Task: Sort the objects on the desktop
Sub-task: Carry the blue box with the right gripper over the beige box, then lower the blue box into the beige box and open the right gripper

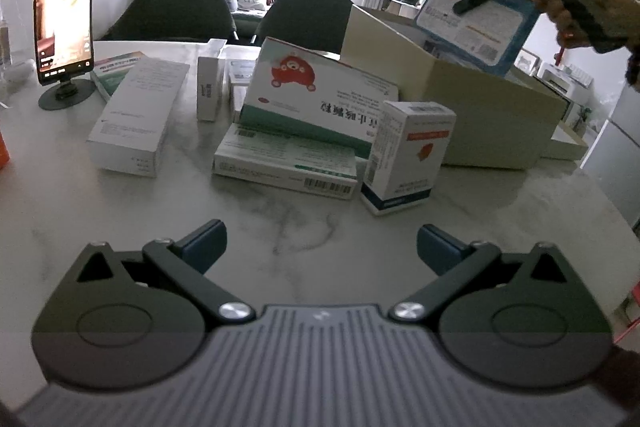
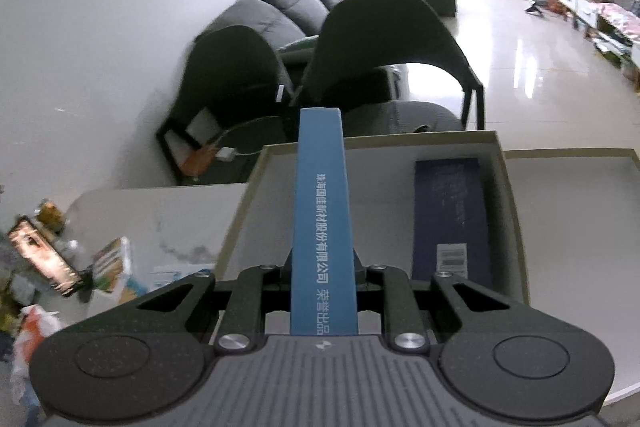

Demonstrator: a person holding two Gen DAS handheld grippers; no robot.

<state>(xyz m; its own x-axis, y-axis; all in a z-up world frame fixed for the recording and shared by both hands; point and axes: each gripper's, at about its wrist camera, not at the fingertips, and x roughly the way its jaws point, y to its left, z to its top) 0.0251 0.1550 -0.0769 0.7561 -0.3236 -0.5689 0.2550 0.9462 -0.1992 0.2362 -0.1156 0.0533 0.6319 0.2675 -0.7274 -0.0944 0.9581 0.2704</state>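
From the left wrist, the left gripper (image 1: 322, 245) waits spread wide over the table's (image 1: 280, 227) near edge. From the right wrist, the right gripper (image 2: 323, 277) pinches the blue carton (image 2: 322, 223) by its narrow edge above the storage box (image 2: 248, 195); light, stiff card, likely to pivot
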